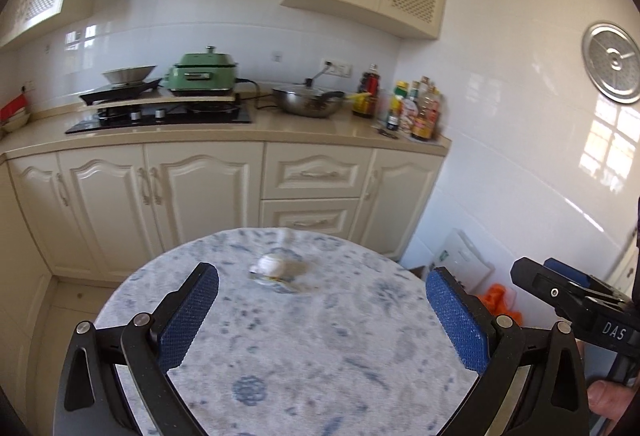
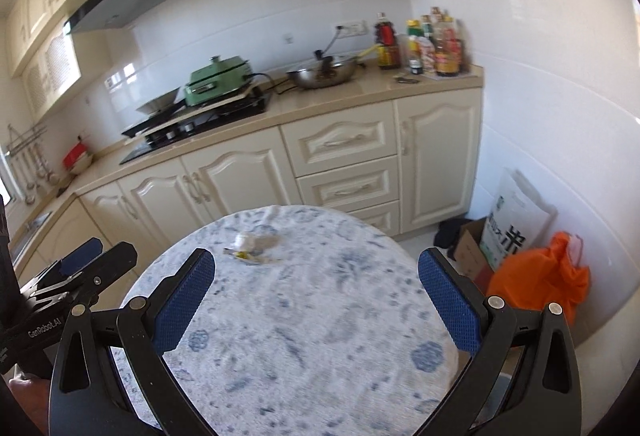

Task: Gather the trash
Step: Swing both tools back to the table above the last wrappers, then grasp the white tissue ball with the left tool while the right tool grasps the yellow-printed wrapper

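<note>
Left gripper [image 1: 322, 310]: your jaws spread wide, holding nothing.
Right gripper [image 2: 316, 302]: likewise wide, empty (above the table [image 2: 320, 376]).
Trash [image 1: 274, 268]: ahead of both, untouched.

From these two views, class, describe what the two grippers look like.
Both the left gripper and right gripper have black frames with silver rivets and fingers faced with blue textured pads. White lettering marks each body: "DAS" on the right, "GenRobot.AI" on the left.
</note>
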Motion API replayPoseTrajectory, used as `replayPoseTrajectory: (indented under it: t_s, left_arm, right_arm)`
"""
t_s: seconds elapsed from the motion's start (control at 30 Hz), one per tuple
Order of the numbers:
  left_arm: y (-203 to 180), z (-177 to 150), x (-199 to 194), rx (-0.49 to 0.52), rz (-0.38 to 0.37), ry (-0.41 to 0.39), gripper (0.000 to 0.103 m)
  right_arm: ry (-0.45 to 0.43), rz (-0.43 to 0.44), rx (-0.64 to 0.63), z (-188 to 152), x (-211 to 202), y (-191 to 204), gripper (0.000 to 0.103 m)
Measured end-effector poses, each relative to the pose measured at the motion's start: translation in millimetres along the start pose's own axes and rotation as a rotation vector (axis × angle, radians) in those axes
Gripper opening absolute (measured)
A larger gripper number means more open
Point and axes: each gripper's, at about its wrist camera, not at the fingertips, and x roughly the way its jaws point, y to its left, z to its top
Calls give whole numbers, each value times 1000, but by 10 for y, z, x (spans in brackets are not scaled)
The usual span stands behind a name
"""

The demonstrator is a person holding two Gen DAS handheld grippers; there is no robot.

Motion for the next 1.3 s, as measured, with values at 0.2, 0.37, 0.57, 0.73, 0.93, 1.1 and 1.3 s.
replayPoseTrajectory:
  t_s: [0.2, 0.37, 0.57, 0.73, 0.93, 1.1, 1.3]
  left_arm:
    - [330, -46, 15, -42, 76, 0, 102]
    - [522, -81, 111, -59, 132, 17, 102]
    - [857, -42, 348, -91, 176, 58, 102]
    - [1035, -14, 673, -110, 207, 105, 102]
    - [1132, 46, 1166, -124, 222, 169, 102]
    - [1199, 43, 1558, -127, 225, 210, 102]
    - [1257, 62, 2014, -128, 240, 255, 102]
  right_arm:
    - [43, 49, -82, 18, 325, 395, 103]
    - [93, 84, -132, 10, 694, 638, 103]
    - [172, 133, -198, -74, 1264, 889, 103]
    - [260, 136, -244, -203, 1833, 1015, 103]
    - [365, 150, -276, -357, 2440, 1079, 84]
    - [417, 162, -300, -446, 2804, 1119, 70]
    - [417, 140, -340, -551, 3072, 1161, 57]
